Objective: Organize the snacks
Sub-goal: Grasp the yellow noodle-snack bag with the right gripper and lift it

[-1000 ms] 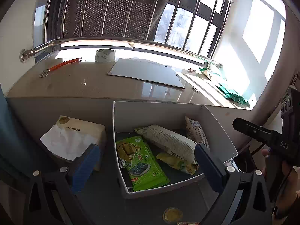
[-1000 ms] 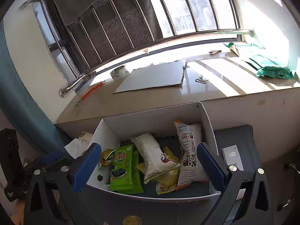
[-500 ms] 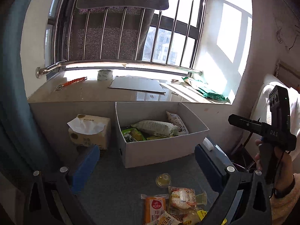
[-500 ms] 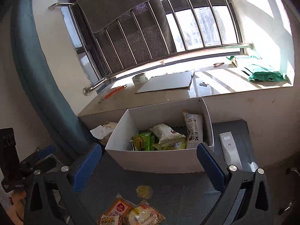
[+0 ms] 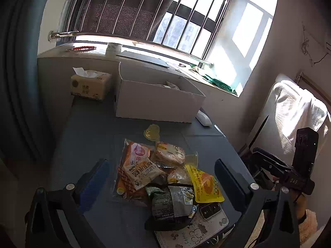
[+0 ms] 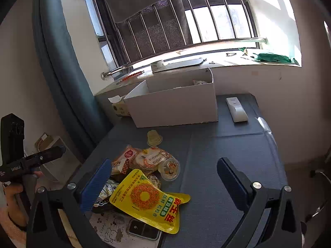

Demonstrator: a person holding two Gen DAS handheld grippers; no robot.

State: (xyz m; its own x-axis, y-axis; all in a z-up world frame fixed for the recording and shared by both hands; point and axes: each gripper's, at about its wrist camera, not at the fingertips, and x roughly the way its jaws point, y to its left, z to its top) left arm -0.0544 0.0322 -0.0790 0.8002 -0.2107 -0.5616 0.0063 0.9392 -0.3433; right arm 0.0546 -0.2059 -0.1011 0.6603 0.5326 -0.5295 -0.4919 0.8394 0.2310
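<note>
A pile of snack packets lies on the grey-blue table: a yellow packet [image 5: 204, 184] [image 6: 148, 203], an orange packet [image 5: 136, 152], a wrapped bun [image 5: 169, 153] [image 6: 152, 159], a dark packet [image 5: 171, 202] and a jelly cup [image 5: 152, 132] [image 6: 154, 138]. A white box [image 5: 157, 101] [image 6: 175, 105] with snacks inside stands behind them. My left gripper [image 5: 161, 175] is open and empty above the pile. My right gripper [image 6: 165, 177] is open and empty, just right of the pile.
A tissue box [image 5: 90, 84] stands left of the white box. A white remote [image 6: 236, 109] lies right of it. A phone [image 6: 143, 229] on a printed pad [image 5: 192, 233] lies at the table's near edge. A windowsill [image 6: 206, 62] runs behind.
Both grippers have pulled back from the white box and tilted down, so the snack pile on the near table has come into full view. Both stay open.
</note>
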